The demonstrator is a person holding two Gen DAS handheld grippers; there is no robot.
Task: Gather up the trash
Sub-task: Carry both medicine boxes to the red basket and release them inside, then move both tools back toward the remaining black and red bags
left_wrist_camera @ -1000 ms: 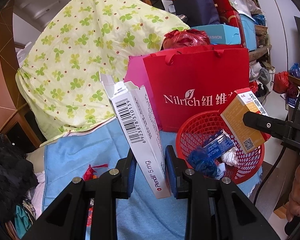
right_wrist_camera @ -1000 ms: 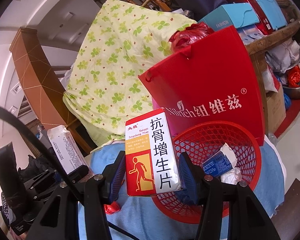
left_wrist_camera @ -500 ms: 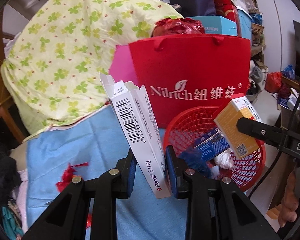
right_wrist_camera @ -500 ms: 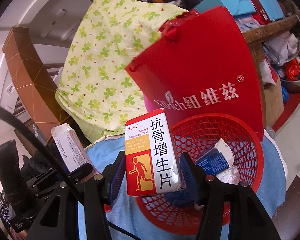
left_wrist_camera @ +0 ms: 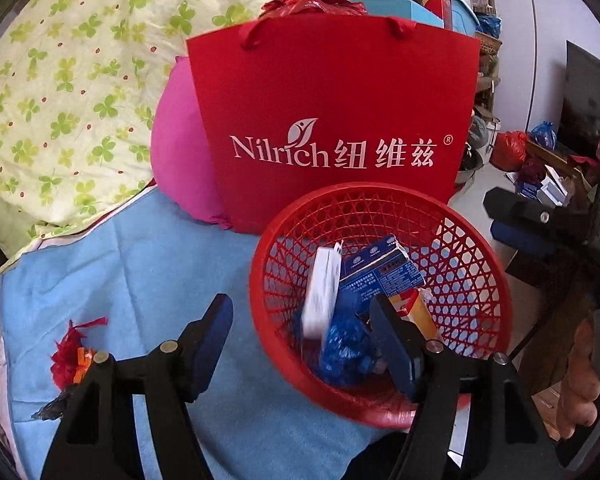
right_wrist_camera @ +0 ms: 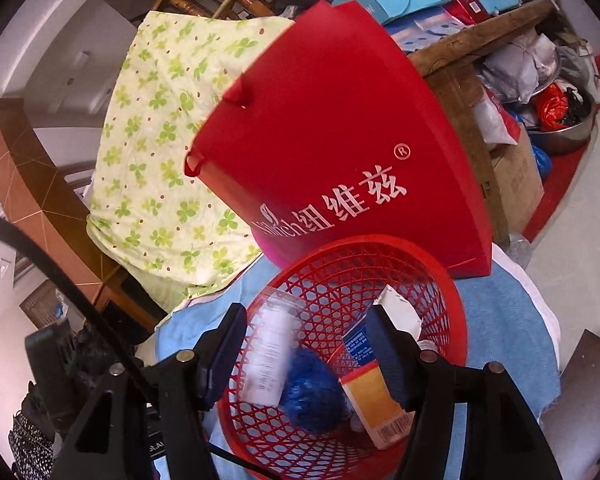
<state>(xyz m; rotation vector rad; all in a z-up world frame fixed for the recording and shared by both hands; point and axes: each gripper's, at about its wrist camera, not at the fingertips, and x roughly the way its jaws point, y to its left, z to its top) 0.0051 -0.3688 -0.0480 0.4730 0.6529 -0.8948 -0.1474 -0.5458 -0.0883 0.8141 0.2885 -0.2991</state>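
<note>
Now both hand-held grippers (left_wrist_camera: 304,340) (right_wrist_camera: 304,354) tilt, jaws just parted, over basket (left_wrist_camera: 380,200)

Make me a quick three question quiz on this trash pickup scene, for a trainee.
1. True or false: the left tool grips the white box.
2. Which lies in the red basket? A. a green bottle B. a blue box C. a spoon
3. What stands right behind the basket?

Key:
1. False. Its jaws have just been opening and nothing is between them; the white box is in the basket.
2. B.
3. The red bag.
</note>
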